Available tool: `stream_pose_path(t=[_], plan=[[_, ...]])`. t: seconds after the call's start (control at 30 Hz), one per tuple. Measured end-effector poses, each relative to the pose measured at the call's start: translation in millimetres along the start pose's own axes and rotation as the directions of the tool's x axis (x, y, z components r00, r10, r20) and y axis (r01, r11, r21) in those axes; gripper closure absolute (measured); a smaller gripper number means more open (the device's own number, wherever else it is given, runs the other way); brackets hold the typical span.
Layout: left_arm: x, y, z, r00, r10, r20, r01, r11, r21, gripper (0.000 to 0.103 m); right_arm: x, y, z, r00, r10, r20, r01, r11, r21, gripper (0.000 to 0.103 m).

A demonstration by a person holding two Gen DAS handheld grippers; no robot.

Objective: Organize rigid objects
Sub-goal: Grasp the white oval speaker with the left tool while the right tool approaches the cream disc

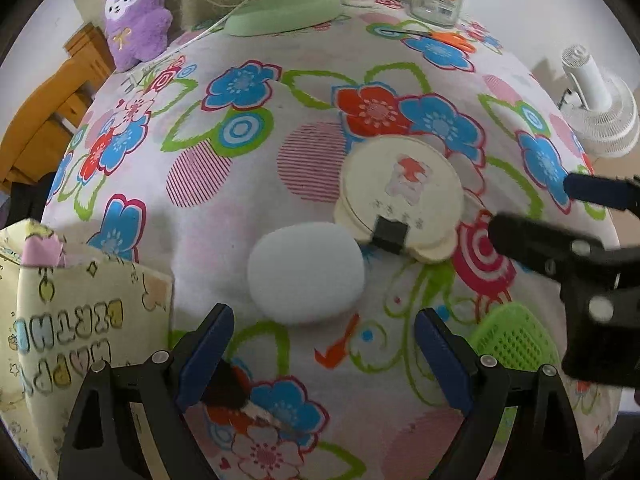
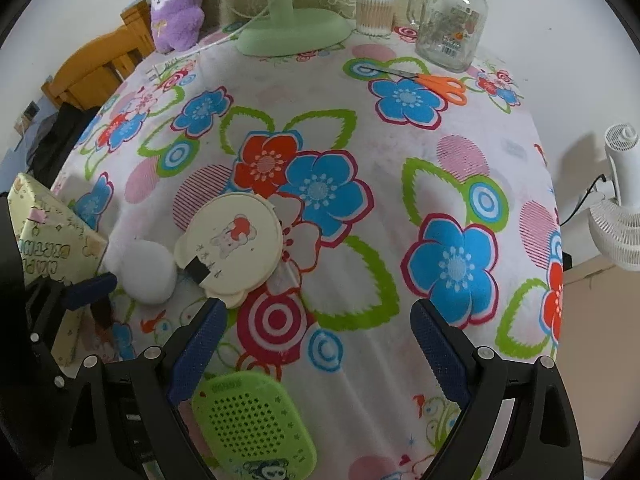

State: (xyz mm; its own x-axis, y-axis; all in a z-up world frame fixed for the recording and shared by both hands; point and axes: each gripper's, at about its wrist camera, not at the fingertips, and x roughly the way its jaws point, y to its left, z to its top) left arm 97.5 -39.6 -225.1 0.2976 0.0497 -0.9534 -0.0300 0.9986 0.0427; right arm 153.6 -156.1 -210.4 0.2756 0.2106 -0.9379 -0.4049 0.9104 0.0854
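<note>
A round cream compact case [image 1: 402, 196] with a bear picture and a black clasp lies on the flowered tablecloth; it also shows in the right wrist view [image 2: 232, 246]. A white puff [image 1: 306, 272] lies against its near left side, seen too in the right wrist view [image 2: 146, 278]. A green perforated case [image 2: 252, 424] lies under my right gripper [image 2: 318, 350], which is open and empty. My left gripper [image 1: 324, 358] is open and empty just short of the puff. A brush with a dark head [image 1: 236, 398] lies below the left jaws.
A yellow patterned gift box [image 1: 76, 320] stands at the left edge. At the back are a green fan base [image 2: 294, 34], a glass jar [image 2: 452, 26], cotton swabs [image 2: 374, 12], orange scissors [image 2: 436, 82] and a purple plush [image 2: 174, 16]. A white fan [image 2: 620, 216] stands right.
</note>
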Motion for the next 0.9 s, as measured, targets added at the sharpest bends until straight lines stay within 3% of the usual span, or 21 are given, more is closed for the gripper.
stream_pose_path(t=[0.3,0.47,0.6,0.9], plan=[[8.0,7.1,14.9,0.999,-0.043,-0.008,0.043,0.999,-0.003,0.01,17.7,14.9,13.7,0.999,0.019,-0.031,-0.02,0.999,-0.041,0.008],[4.5,8.8,21.6,0.998,-0.062,0.008,0.061,0.998,0.034,0.034,26.9,19.3,18.8,0.998,0.024,-0.051,-0.027,0.999,-0.048,0.008],[3.3,12.0,25.4,0.997,-0.071,0.006,0.07,0.997,0.043,0.046,29.2,19.4,21.6,0.997,0.052,-0.051,-0.053,0.998,-0.03,0.008],[-1.2,14.8,11.9,0.996,-0.087,-0.036,0.089,0.995,0.053,0.046,37.1,32.5,24.0,0.994,0.084,-0.067,-0.088,0.995,-0.047,0.008]])
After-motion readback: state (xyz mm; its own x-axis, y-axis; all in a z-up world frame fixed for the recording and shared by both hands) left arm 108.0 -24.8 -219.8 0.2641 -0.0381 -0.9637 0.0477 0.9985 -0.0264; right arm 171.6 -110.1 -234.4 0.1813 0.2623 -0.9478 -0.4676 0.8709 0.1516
